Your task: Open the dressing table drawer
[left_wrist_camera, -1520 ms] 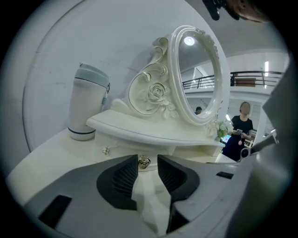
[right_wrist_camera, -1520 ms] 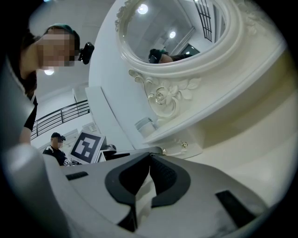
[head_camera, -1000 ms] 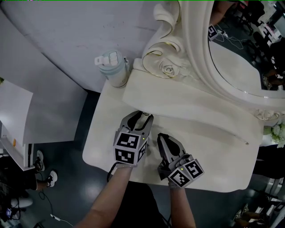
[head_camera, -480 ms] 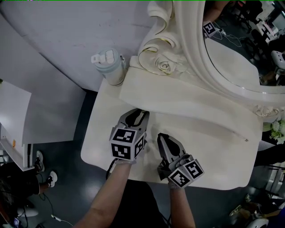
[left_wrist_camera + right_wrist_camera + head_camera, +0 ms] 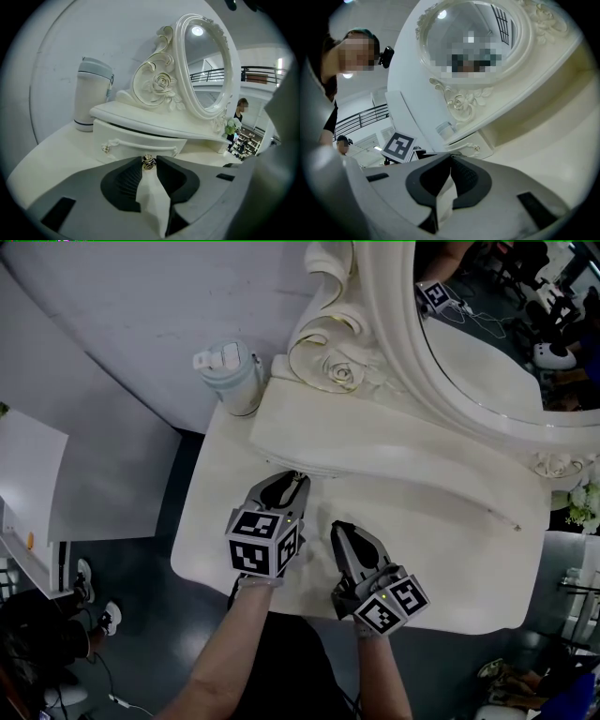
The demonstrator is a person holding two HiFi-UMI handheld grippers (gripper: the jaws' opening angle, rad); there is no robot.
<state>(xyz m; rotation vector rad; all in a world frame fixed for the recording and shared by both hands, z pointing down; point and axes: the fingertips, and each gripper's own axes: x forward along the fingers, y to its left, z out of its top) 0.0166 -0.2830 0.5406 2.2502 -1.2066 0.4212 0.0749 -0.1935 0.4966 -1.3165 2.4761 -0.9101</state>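
Observation:
The cream dressing table [image 5: 441, 559] carries a small drawer [image 5: 136, 139] under its raised shelf [image 5: 375, 442]. A little gold knob [image 5: 148, 162] sticks out of the drawer front. My left gripper [image 5: 295, 477] [image 5: 148, 165] has just been closing its jaws, and they now pinch this knob between their tips. A thin dark gap shows above the drawer front. My right gripper [image 5: 339, 529] [image 5: 451, 158] rests low over the tabletop beside the left one, jaws shut with nothing in them.
A pale lidded bottle [image 5: 230, 379] [image 5: 92, 96] stands at the table's back left corner. The oval mirror [image 5: 469, 334] [image 5: 206, 65] with its carved rose frame rises behind the shelf. A curved white wall lies to the left, dark floor beyond.
The left gripper's jaws have narrowed around the knob, and its marker cube has drifted slightly left. The right gripper has stayed where it was.

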